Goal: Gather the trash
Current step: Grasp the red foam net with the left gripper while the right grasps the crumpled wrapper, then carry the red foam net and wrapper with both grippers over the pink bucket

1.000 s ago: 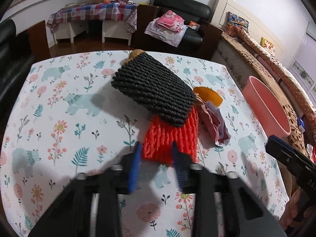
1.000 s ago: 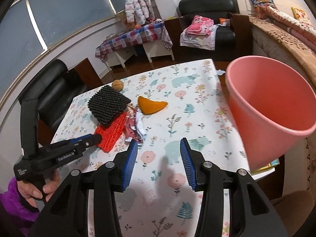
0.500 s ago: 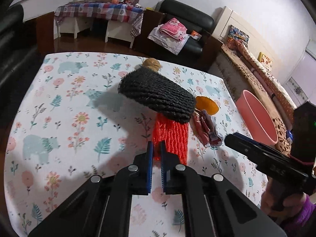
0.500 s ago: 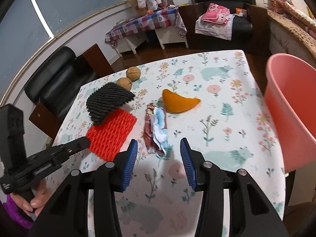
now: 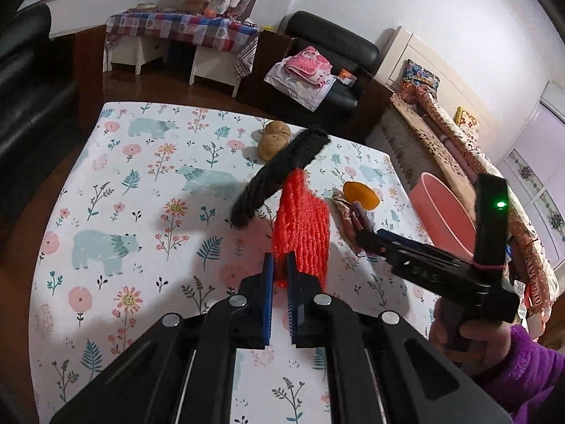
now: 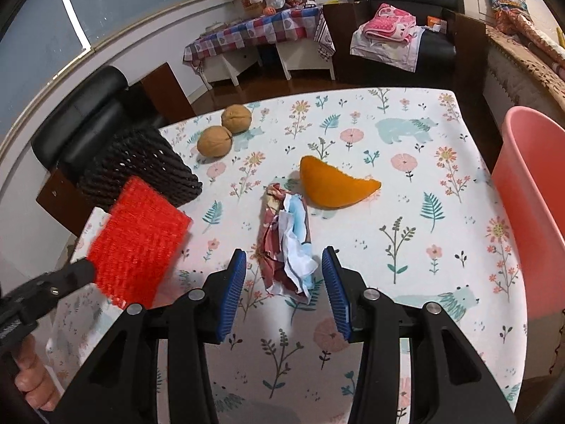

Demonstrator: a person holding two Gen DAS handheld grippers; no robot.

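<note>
My left gripper (image 5: 279, 275) is shut on the near edge of a red foam net (image 5: 302, 226) and holds it tilted up off the floral tablecloth. A black foam net (image 5: 279, 173) leans on the red net's far end. In the right wrist view the red net (image 6: 137, 240) hangs at the left from the left gripper (image 6: 84, 272). My right gripper (image 6: 282, 282) stands open, its fingers on either side of the near end of a crumpled paper wrapper (image 6: 286, 240), pads not touching it. An orange peel (image 6: 332, 185) lies just beyond the wrapper.
A pink bin (image 6: 529, 212) stands off the table's right edge, also seen as the pink bin (image 5: 441, 215) in the left wrist view. Two walnuts (image 6: 215, 141) lie at the far left by the black net (image 6: 137, 166). Black chairs and a sofa surround the table.
The left gripper closed on the red net and lifted it, tipping the black net up. The right gripper moved from beside the bin to straddle the crumpled wrapper.
</note>
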